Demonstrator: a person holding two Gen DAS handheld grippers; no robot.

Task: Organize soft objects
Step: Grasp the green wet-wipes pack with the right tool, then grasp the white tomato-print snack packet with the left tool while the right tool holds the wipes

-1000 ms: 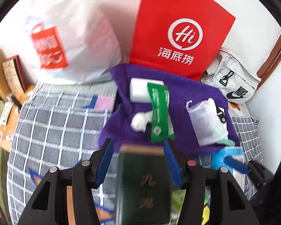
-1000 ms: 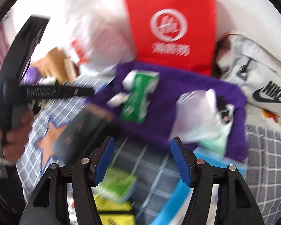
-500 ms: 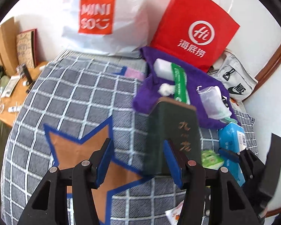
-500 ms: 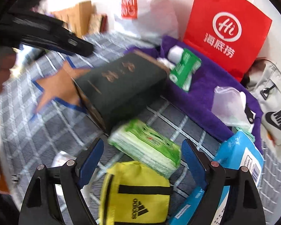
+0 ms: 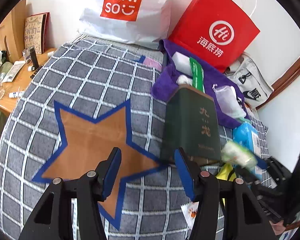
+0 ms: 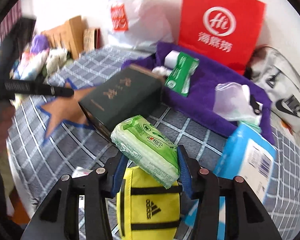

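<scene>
Tissue pack [image 6: 148,150], green and soft, now sits between my right gripper [image 6: 152,167] jaws, which are closing on it at lower centre, above the yellow adidas pouch [image 6: 150,210]. My left gripper [image 5: 148,172] stands half open and empty, having released the dark green book [image 5: 192,124] onto the checked blanket [image 5: 90,76]. Next comes sorting the pack.

Looking like a lived-in bedroom at home, showing a bed under a grey checked blanket [image 5: 102,84] with an orange star, shopping bags [image 5: 128,14] leaning on the white wall, and a wooden bedside table [image 5: 14,80] carrying small toiletries.
</scene>
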